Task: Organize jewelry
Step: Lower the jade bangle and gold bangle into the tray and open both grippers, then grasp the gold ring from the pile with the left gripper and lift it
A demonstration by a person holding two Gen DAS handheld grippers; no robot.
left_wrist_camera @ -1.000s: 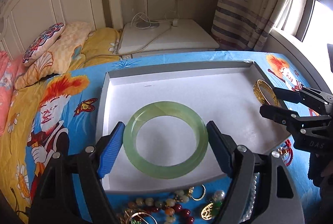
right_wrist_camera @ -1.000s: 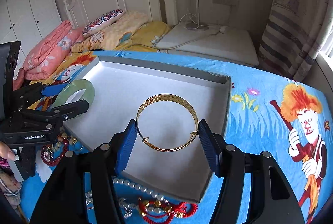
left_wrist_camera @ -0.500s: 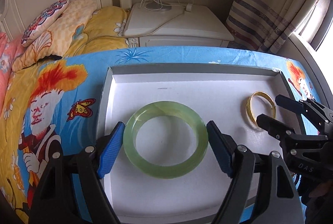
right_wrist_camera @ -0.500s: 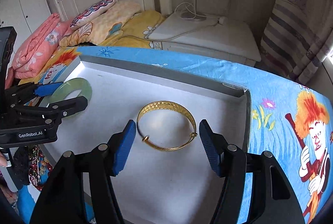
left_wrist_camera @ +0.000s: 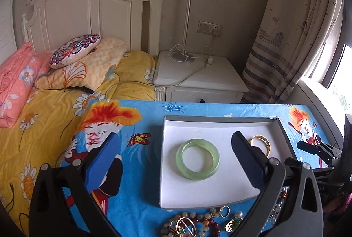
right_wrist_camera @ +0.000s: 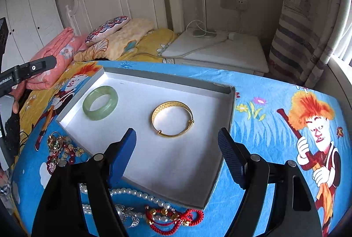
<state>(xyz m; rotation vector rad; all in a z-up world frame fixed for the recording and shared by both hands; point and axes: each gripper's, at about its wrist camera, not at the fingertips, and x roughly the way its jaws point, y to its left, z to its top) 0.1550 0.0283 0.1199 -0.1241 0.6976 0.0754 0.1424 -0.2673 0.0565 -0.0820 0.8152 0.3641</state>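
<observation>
Jade bangle [left_wrist_camera: 197, 158] flat in white tray [right_wrist_camera: 180, 171], left part; gold bangle [right_wrist_camera: 172, 119] flat near tray centre, well apart. Left gripper [left_wrist_camera: 176, 162] jaws spread wide, empty. Right gripper [right_wrist_camera: 177, 156] likewise. Loose bead bracelets [left_wrist_camera: 198, 222], pearl necklace [right_wrist_camera: 136, 194] on blue cloth beside tray.

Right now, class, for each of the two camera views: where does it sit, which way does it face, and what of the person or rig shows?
Left wrist: on the left gripper, facing the headboard, over the tray's left side; own open blue fingers and the right gripper at right show.
Right wrist: on the right gripper, over the tray's near right; open fingers, left gripper and a fingertip show.
Shared: tray, green bangle, gold bangle.
</observation>
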